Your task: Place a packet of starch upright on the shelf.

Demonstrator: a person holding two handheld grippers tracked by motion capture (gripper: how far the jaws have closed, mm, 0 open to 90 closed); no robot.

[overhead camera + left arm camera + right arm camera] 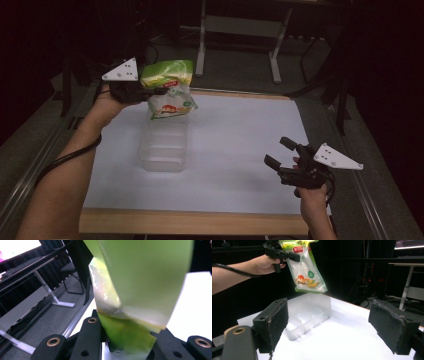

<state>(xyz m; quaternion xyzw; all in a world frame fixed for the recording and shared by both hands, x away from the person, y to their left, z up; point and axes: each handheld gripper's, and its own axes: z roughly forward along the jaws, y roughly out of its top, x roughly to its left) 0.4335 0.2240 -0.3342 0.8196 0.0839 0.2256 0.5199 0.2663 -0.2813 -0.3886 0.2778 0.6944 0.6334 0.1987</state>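
While the left claw (156, 91) pinches the snack bag (169, 90) shut, it dangles above the clear bin (163, 145).
Bag may swing, catch the bin's rim; right claw (280, 151) waits wide open, empty.

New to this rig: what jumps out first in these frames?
The green and white snack bag hangs in the air at the far left of the table, pinched near its top by the left gripper. Right under it sits a clear compartmented plastic container on the white table top. At the near right, the right gripper waits with its jaws wide open and nothing between them.
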